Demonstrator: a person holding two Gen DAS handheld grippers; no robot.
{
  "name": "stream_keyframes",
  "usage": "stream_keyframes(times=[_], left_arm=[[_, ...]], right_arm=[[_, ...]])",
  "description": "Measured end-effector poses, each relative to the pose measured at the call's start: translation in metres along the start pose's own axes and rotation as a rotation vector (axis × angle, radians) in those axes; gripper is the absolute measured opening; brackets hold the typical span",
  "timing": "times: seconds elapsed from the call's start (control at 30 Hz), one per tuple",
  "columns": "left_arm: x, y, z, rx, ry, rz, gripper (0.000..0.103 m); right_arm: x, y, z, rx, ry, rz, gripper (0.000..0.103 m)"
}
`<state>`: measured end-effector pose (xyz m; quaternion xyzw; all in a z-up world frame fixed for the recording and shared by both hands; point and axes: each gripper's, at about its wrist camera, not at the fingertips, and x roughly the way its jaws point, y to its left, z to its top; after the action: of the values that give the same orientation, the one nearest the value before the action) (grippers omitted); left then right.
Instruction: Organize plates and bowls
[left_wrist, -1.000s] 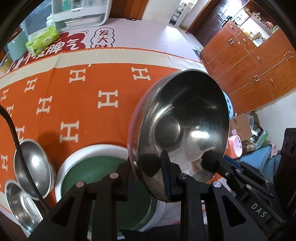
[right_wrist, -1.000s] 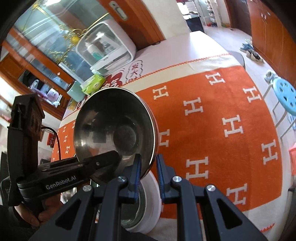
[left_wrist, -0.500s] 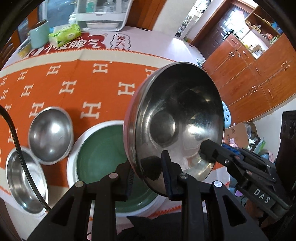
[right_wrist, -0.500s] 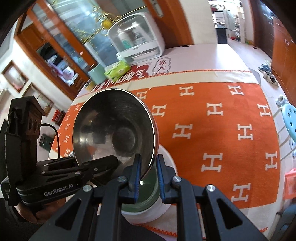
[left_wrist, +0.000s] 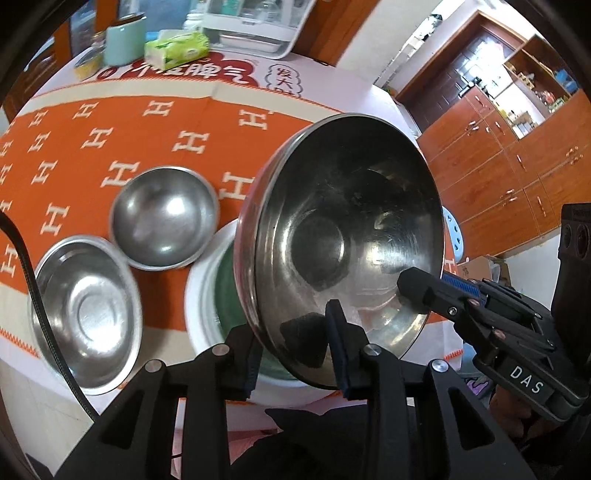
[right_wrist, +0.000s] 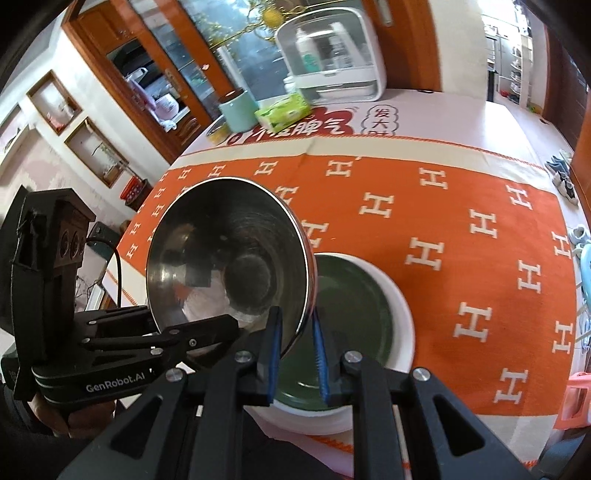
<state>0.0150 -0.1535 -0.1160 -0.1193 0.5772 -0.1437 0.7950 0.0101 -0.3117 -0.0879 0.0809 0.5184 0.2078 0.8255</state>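
Note:
A large steel bowl (left_wrist: 347, 240) is held tilted in the air above the table, its rim pinched by both grippers. My left gripper (left_wrist: 295, 354) is shut on its lower rim. My right gripper (right_wrist: 297, 343) is shut on the rim of the same bowl (right_wrist: 229, 266) from the other side. Below it lies a white plate with a green centre (right_wrist: 369, 306), also in the left wrist view (left_wrist: 201, 295). Two smaller steel bowls (left_wrist: 164, 218) (left_wrist: 85, 314) sit on the cloth to the left of the plate.
An orange cloth with white H marks (right_wrist: 461, 240) covers the table. At the far edge stand a white appliance (right_wrist: 332, 62), a green tissue pack (right_wrist: 282, 110) and a mint cup (right_wrist: 236, 110). A black cable (left_wrist: 40, 317) crosses the left side.
Both grippers have carried the big bowl back toward the near table edge; the two small bowls and more of the plate have come into view.

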Motion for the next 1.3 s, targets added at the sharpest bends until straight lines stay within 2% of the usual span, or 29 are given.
stream_keyframes(times=[0.7,0.97,1.3], left_arm=[[-0.054,0.124,-0.017,-0.068,0.047,0.06,0.031],[-0.061,0.159,-0.022,-0.03,0.095,0.07,0.033],[-0.054,0.177,-0.02,0.068,0.173,0.076,0.036]], right_arm=[[0.057,0.118,-0.002,-0.024,0.072,0.049,0.017],[0.077,0.147,-0.011,0.02,0.084,0.038,0.018],[0.094,0.164,-0.025,0.122,0.079,0.003,0.019]])
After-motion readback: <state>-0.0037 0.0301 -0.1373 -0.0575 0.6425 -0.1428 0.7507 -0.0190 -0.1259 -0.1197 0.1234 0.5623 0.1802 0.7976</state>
